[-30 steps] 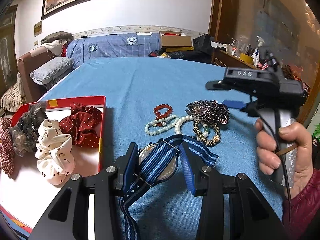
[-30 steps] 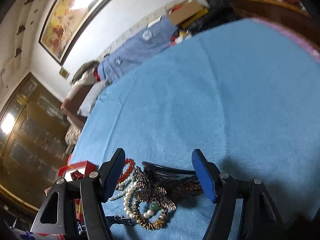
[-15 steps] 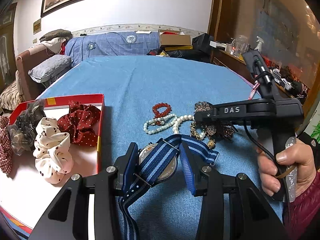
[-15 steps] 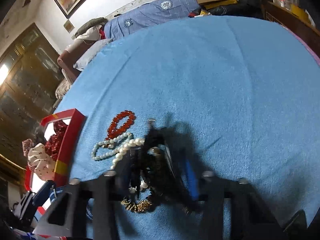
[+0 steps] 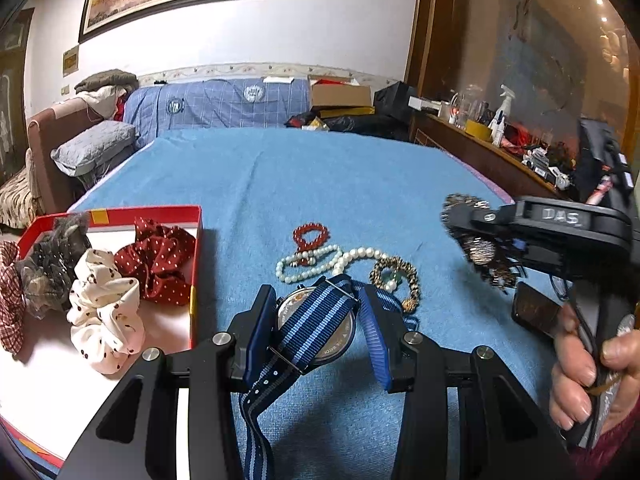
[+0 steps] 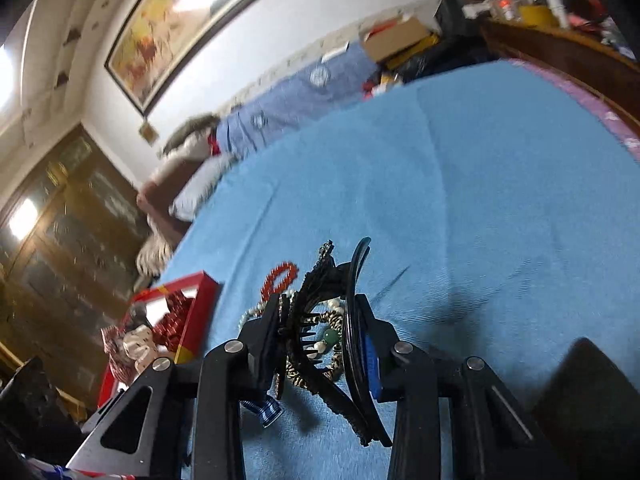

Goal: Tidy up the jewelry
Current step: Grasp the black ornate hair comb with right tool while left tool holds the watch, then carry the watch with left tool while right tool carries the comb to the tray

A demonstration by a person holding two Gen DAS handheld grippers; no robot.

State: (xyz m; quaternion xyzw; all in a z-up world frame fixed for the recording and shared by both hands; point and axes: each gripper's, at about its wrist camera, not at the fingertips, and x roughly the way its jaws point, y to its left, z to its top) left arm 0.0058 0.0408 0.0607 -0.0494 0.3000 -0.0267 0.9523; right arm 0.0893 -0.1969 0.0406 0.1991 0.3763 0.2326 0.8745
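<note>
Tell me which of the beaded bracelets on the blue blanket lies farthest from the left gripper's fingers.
The red bead bracelet. It lies beyond the white pearl strand and the gold beaded bracelet, which both sit closer to the watch.

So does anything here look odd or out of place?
Mainly the red box: it holds only fabric scrunchies, while the bead bracelets lie loose and overlapping on the blue cloth. Nothing looks spilled or broken.
</note>
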